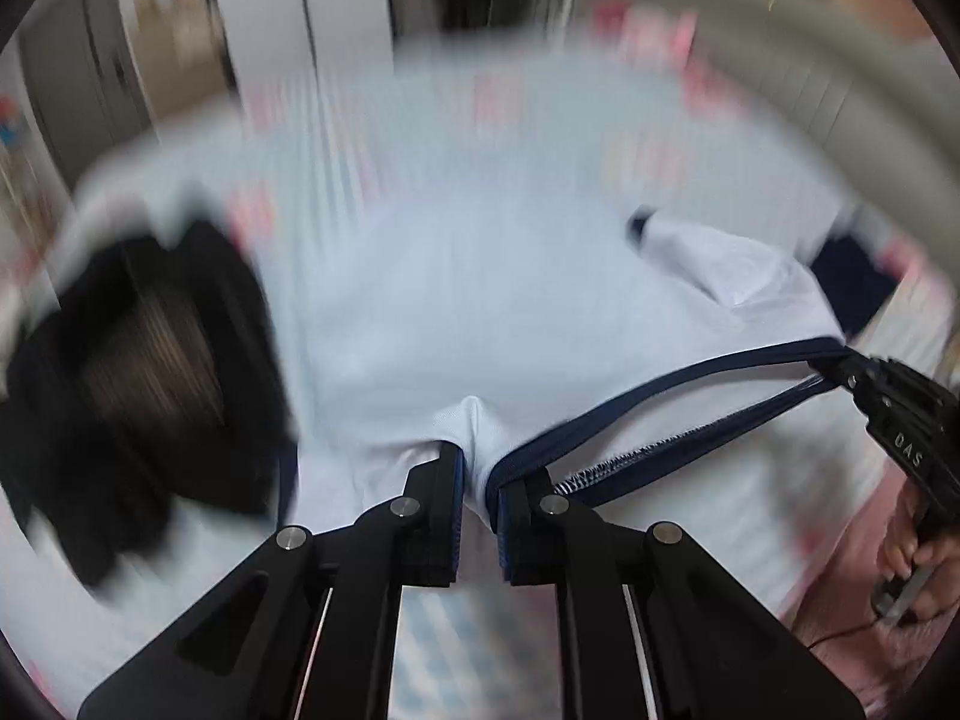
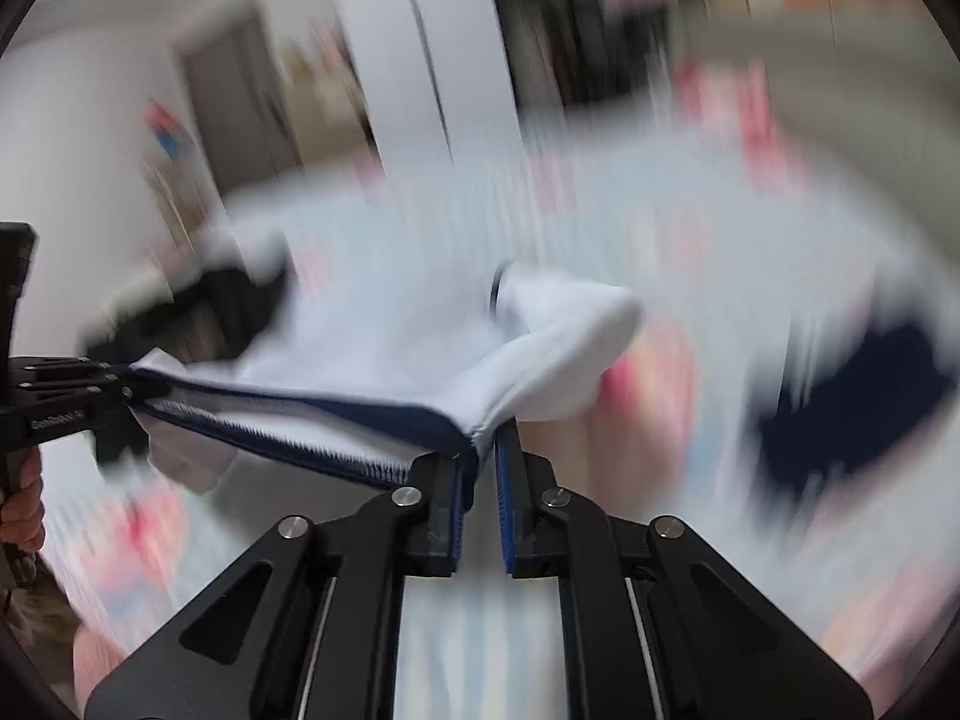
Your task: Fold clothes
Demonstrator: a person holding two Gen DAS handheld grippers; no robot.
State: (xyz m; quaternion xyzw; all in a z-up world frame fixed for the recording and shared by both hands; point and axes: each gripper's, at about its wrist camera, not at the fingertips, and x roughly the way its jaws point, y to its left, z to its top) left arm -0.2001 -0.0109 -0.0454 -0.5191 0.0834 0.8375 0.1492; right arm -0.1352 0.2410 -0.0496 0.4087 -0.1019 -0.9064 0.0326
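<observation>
Between the two grippers a white shirt (image 1: 468, 300) with navy trim hangs stretched, held up over a bed (image 1: 420, 138) whose cover is pale with pink and red marks; heavy motion blur hides the pattern.

Left gripper (image 1: 477, 468): jaws closed on the shirt edge, a fold of white cloth bulging up between the blue pads. Navy band (image 1: 660, 384) starts at its right finger and runs taut to the right gripper (image 1: 840, 369), seen at the right edge of the left view. Below the band, a row of white-and-navy overlock stitching shows, so the inner side of the hem faces the camera.

Right gripper, own view (image 2: 483, 456): jaws nearly together, pinching the navy-edged corner of the shirt at the fingertips. From there the band (image 2: 336, 414) leads left to the left gripper (image 2: 129, 390), clamped on the other end. A hand (image 2: 24, 498) grips its handle at the left edge.

Shirt body: smooth, thin, white, sagging away from the held edge toward the bed. One sleeve (image 2: 564, 330) with a dark cuff folds over near the right gripper.

Other cloth on the bed: a black garment (image 1: 150, 372) to the left, a navy one (image 2: 852, 408) to the right. Both blurred; details cannot be told.
</observation>
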